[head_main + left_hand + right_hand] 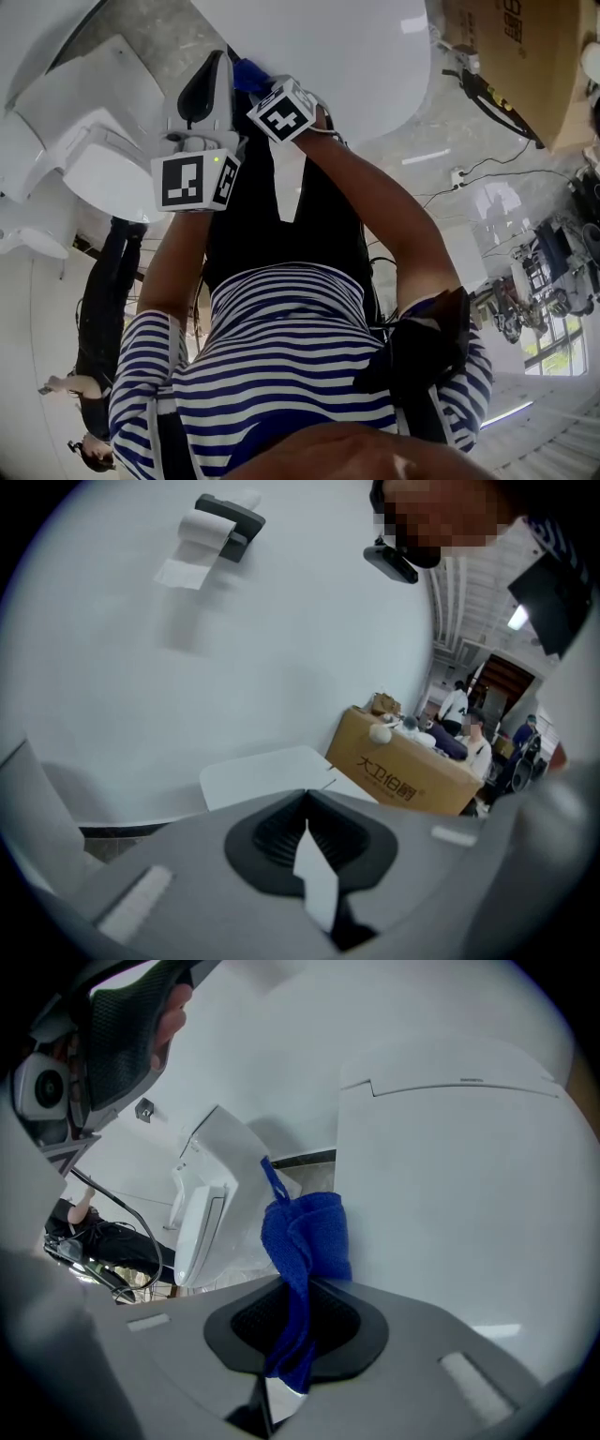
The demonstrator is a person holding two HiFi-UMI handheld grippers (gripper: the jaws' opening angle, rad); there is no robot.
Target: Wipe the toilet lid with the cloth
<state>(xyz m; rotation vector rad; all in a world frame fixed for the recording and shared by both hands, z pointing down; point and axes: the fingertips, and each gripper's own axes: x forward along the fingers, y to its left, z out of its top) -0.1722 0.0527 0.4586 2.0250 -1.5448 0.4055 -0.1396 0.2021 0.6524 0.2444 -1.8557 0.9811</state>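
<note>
One blue cloth (305, 1232) hangs at the edge of the white toilet lid (450, 1194), clamped in the right tool (295, 1283). The left tool (307, 803) is closed with nothing in it. Both forearms (384, 206) stretch forward, with the two tools side by side.

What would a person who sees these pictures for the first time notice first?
The bright blue cloth stands out most: it is pinched in the jaws of the right gripper, close beside the large white toilet lid at the right of the right gripper view. The left gripper has its jaws together on nothing, facing a white wall with a toilet paper roll at the upper left of its view.
</note>
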